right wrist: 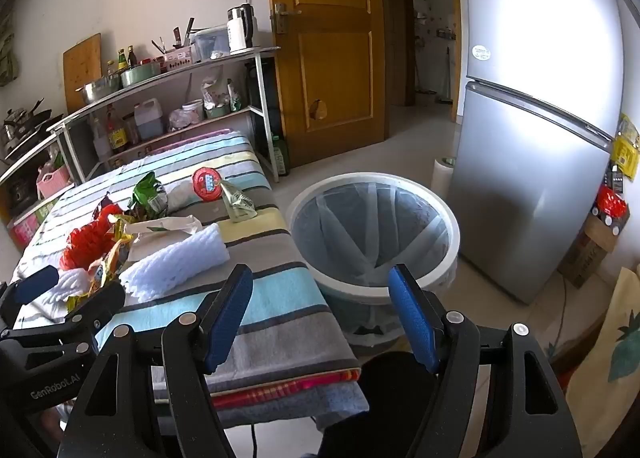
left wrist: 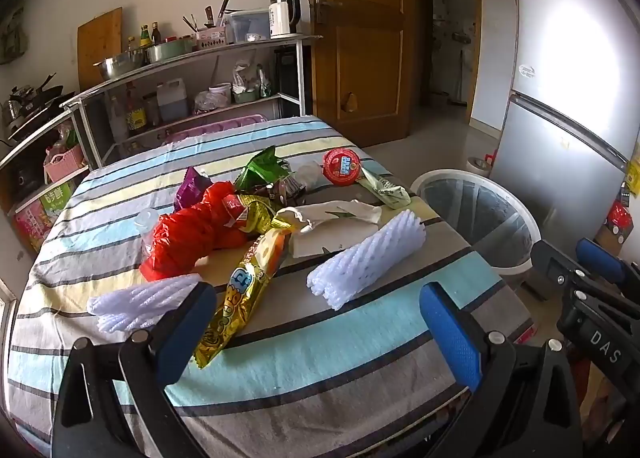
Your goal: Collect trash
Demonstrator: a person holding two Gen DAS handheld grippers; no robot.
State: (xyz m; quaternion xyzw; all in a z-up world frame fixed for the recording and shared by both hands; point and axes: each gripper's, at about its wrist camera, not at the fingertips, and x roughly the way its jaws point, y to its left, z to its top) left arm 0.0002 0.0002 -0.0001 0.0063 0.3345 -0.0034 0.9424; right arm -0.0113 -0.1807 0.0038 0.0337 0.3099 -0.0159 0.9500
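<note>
- Left gripper [left wrist: 316,328]: blue-padded jaws spread wide, holding nothing, poised above the near edge of the striped tablecloth [left wrist: 320,374].
- Right gripper [right wrist: 320,318]: jaws likewise spread and empty, at the table's 3 o'clock edge, one finger over the cloth and the other over the waste bin [right wrist: 374,236].
- Waste bin: round, white-rimmed, lined with a clear bag, on the floor just beside the table at 3 o'clock; no trash shows inside it.
- Trash, all lying on the tablecloth:
  - Gold snack wrapper [left wrist: 240,294], long, at 6 o'clock of the pile, its near end between the left gripper's fingers.
  - White foam fruit net [left wrist: 368,260], at 4 o'clock of the pile.
  - Second white foam net [left wrist: 140,304], at 8 o'clock, partly hidden behind the left gripper's left finger.
  - Red plastic bag [left wrist: 192,234], crumpled, at 9 o'clock.
  - White paper wrapper [left wrist: 332,223], central, touching the gold wrapper.
  - Purple packet [left wrist: 190,185], at 11 o'clock.
  - Green foil packet [left wrist: 262,167], at 12 o'clock.
  - Red round lid [left wrist: 341,166], at 1 o'clock.
  - Pale green sachet [left wrist: 386,187], just beside the lid, near the table's edge.
- Surroundings: silver refrigerator [right wrist: 532,185] beyond the bin; wooden door [right wrist: 324,37]; metal kitchen shelf [left wrist: 192,57] behind the table.
</note>
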